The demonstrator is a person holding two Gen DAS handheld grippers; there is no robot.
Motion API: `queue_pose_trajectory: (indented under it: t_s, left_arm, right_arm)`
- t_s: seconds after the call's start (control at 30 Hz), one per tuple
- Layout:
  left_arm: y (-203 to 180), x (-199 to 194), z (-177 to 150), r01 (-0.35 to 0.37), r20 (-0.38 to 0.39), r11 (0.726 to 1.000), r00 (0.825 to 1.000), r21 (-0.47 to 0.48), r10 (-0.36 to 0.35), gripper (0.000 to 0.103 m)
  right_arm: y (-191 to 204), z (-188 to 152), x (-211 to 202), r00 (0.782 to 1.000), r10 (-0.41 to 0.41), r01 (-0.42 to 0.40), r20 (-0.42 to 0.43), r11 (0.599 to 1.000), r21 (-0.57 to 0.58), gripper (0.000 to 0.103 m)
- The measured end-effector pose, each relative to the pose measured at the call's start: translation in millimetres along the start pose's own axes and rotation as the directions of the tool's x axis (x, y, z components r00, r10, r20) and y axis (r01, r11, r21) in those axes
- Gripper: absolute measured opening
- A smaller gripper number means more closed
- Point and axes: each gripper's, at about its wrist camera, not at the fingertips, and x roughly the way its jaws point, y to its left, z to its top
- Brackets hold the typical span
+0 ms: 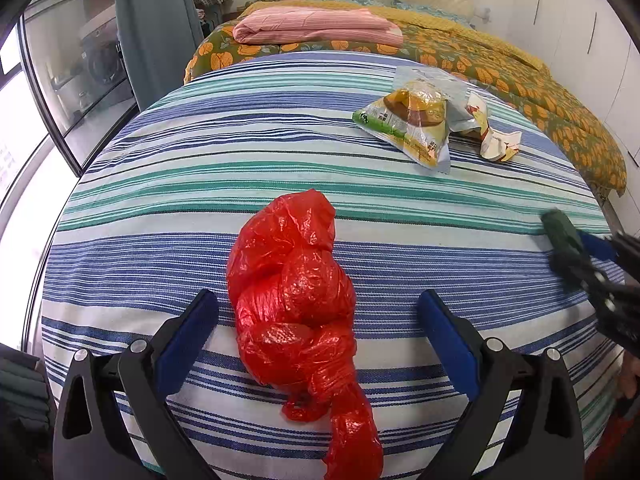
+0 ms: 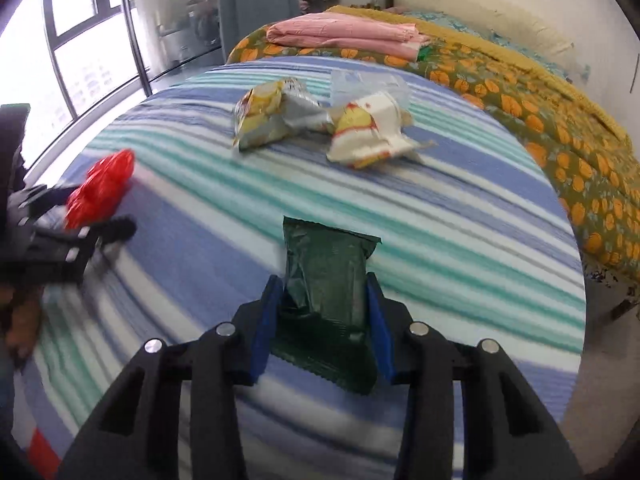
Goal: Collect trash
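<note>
A crumpled red plastic bag [image 1: 298,300] lies on the striped bed cover between the open fingers of my left gripper [image 1: 318,300], which touch nothing. It shows blurred at the left in the right wrist view [image 2: 100,188]. My right gripper [image 2: 324,284] is shut on a dark green wrapper [image 2: 328,280] and holds it over the bed; it appears at the right edge of the left wrist view [image 1: 568,248]. A yellow-green snack packet [image 1: 412,124] [image 2: 260,116] and a white-red crumpled wrapper [image 1: 492,132] [image 2: 368,132] lie farther up the bed.
The striped cover [image 1: 200,184] spans the bed's near end. A folded pink blanket [image 1: 316,26] rests on an orange-patterned quilt [image 1: 520,80] beyond. A grey curtain [image 1: 156,20] and glass door stand to the left, a white wall to the right.
</note>
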Motion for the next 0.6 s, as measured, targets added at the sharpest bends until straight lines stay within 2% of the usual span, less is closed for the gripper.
queue_pose_trajectory:
  t_s: [0.13,0.2,0.3,0.33,0.47,0.57,0.6]
  left_arm:
    - [0.9,-0.6,-0.1,0.006,0.002,1.000,1.000,-0.004,-0.006,0.097]
    - [4.0,-3.1,-1.4,0.030,0.011,0.999,0.999,-0.011,-0.030,0.097]
    - [20.4,-14.4,-10.3,0.145,0.036,0.989,0.989,-0.029,-0.144,0.097]
    - [28.2,-19.3,-15.6,0.179,0.042,0.984,0.983,-0.028,-0.177,0.097]
    - [34.6,-25.8,-22.3,0.209,0.054,0.978,0.977,-0.015,-0.208,0.097]
    - [25.9,-18.9,-15.0,0.170,0.037,0.985,0.985,0.009,-0.171,0.097]
    - [22.0,-15.2,-11.3,0.143,0.034,0.990,0.989,0.006,-0.143,0.097]
  right_arm:
    - [-12.1,-5.7,-2.9,0.999,0.040,-0.039,-0.013,0.999,0.021,0.063]
    - [-14.6,-8.6,-5.2,0.998,0.053,-0.053,-0.024,0.998,0.016,0.069]
    - [-17.2,-8.8,-6.5,0.995,0.076,-0.075,-0.064,0.997,0.030,0.084]
    - [-18.0,-8.7,-6.9,0.994,0.084,-0.081,-0.071,0.996,0.037,0.085]
    - [-16.4,0.2,-0.8,0.992,0.086,-0.080,-0.095,0.995,0.064,0.085]
    - [-8.6,14.0,10.4,0.992,0.039,-0.033,-0.119,0.998,0.053,0.084]
    - [-6.4,15.8,11.9,0.992,0.016,-0.011,-0.127,0.999,0.041,0.079]
